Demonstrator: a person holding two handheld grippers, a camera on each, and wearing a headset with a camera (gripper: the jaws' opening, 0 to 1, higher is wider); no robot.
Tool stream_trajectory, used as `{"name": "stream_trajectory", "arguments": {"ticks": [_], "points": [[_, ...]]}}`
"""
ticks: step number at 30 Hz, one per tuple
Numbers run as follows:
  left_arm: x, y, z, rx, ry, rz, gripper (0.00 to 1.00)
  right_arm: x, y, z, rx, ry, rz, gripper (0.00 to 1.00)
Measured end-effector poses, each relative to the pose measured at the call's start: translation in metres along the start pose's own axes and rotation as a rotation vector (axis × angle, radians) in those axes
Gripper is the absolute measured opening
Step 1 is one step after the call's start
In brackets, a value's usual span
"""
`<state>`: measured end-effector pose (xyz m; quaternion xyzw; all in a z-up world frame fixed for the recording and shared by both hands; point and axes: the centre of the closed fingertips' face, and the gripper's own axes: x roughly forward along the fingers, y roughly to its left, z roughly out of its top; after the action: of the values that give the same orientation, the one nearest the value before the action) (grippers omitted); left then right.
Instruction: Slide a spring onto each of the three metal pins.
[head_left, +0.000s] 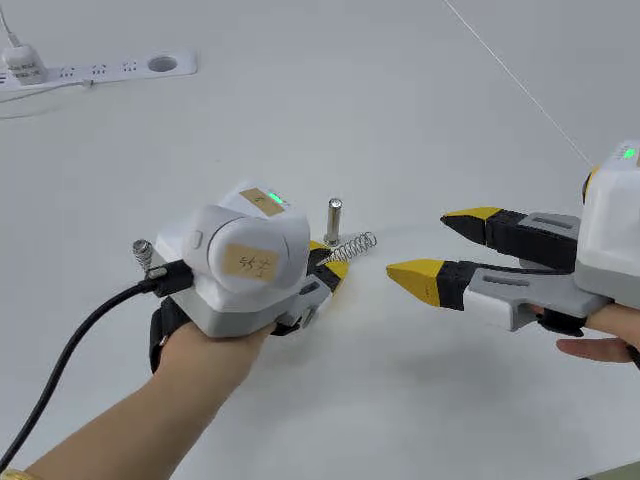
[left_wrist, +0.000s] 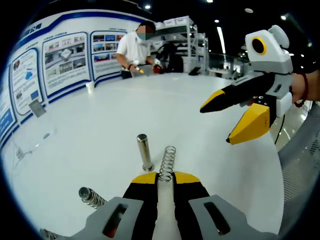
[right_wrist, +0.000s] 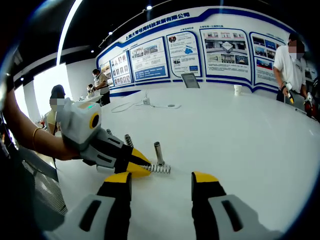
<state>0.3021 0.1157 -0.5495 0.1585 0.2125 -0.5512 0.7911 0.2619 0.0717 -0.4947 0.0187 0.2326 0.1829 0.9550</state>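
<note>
My left gripper (head_left: 330, 268) is shut on one end of a small steel spring (head_left: 352, 246), which sticks out to the right, almost level. A bare metal pin (head_left: 333, 220) stands upright just behind the spring. In the left gripper view the spring (left_wrist: 167, 160) rises from the yellow fingertips, with the bare pin (left_wrist: 144, 151) close on its left. A second pin (left_wrist: 91, 196) wearing a spring stands nearer on the left, also seen as the pin (head_left: 143, 252). My right gripper (head_left: 420, 243) hangs open to the right, holding nothing. Between its own jaws (right_wrist: 161, 179) I see the spring (right_wrist: 157, 168) and pin (right_wrist: 158, 152).
The white table (head_left: 400, 100) stretches all round. A white power strip (head_left: 100, 70) with its cable lies at the far left. A thin line (head_left: 520, 80) runs across the far right. People stand at the table's far end (left_wrist: 135, 47).
</note>
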Motion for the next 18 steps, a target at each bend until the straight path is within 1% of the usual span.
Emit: {"name": "stream_trajectory", "arguments": {"ticks": [5, 9, 10, 11, 16, 18], "points": [[-0.011, 0.000, 0.006, -0.032, -0.036, 0.008, 0.10, 0.001, 0.000, 0.009, 0.039, -0.021, -0.006, 0.49], [-0.021, -0.003, 0.009, -0.053, -0.066, 0.001, 0.10, 0.003, -0.001, 0.014, 0.058, -0.028, -0.016, 0.46], [-0.024, -0.005, 0.012, -0.076, -0.088, -0.005, 0.10, 0.004, 0.000, 0.016, 0.081, -0.034, -0.011, 0.45], [-0.026, -0.005, 0.013, -0.091, -0.099, -0.007, 0.10, 0.004, 0.000, 0.018, 0.095, -0.041, -0.009, 0.45], [-0.038, -0.004, 0.018, -0.128, -0.139, -0.012, 0.10, 0.008, 0.006, 0.024, 0.128, -0.058, 0.015, 0.45], [-0.041, -0.003, 0.021, -0.158, -0.161, -0.017, 0.10, 0.009, 0.009, 0.030, 0.172, -0.079, 0.035, 0.44]]}}
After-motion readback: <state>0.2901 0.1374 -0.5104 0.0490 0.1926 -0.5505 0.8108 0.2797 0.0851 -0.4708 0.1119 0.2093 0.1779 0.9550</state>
